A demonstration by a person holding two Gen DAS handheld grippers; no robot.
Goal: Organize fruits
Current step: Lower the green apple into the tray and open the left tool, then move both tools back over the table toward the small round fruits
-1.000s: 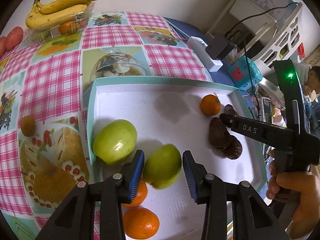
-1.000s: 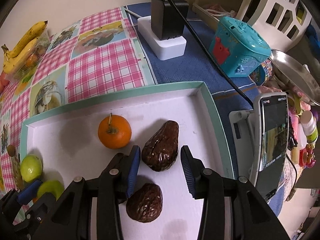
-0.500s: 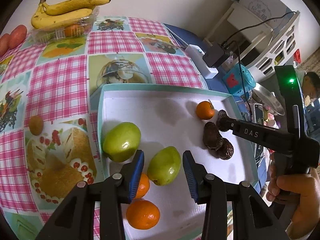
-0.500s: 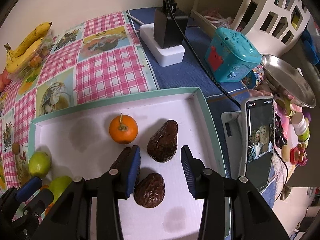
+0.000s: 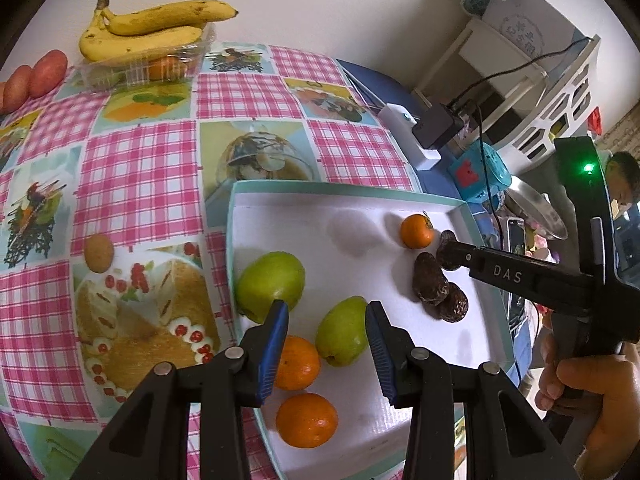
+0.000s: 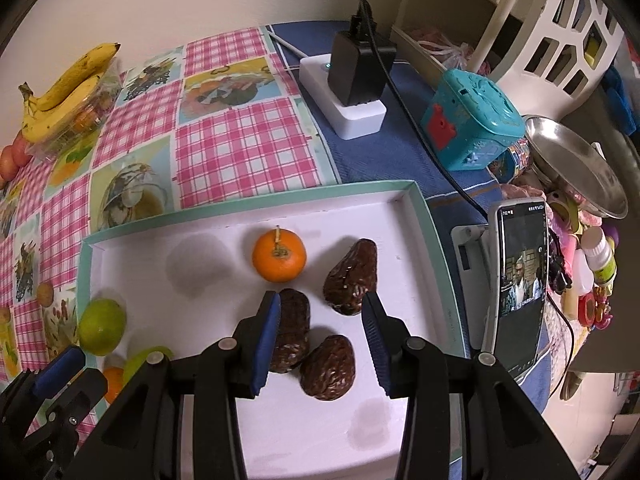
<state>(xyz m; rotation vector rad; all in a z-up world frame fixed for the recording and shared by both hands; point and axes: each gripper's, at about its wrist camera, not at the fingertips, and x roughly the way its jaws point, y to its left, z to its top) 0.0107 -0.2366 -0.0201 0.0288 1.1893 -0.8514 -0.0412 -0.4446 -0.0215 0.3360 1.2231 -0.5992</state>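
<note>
Pink-checked cloth covers the bench (image 5: 136,168), and on it sits a white tray (image 5: 360,204) with a teal rim. Two green apples (image 5: 269,285) and two oranges (image 5: 306,420) lie at its 7 o'clock side; three dark avocados (image 6: 351,277) and a stemmed orange (image 6: 279,256) sit toward 3 o'clock. Both grippers hover released — the left gripper (image 5: 326,346) above the nearer apple (image 5: 341,336), the right gripper (image 6: 320,342) over the avocados. Bananas (image 5: 148,30) rest at 11 o'clock.

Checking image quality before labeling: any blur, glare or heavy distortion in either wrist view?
Left wrist: sharp, strong barrel bend, dark corner vignette, soft shadows on the tray. Right wrist: equally sharp, same bending, mild sheen on the metal bowl, phone screen readable.
</note>
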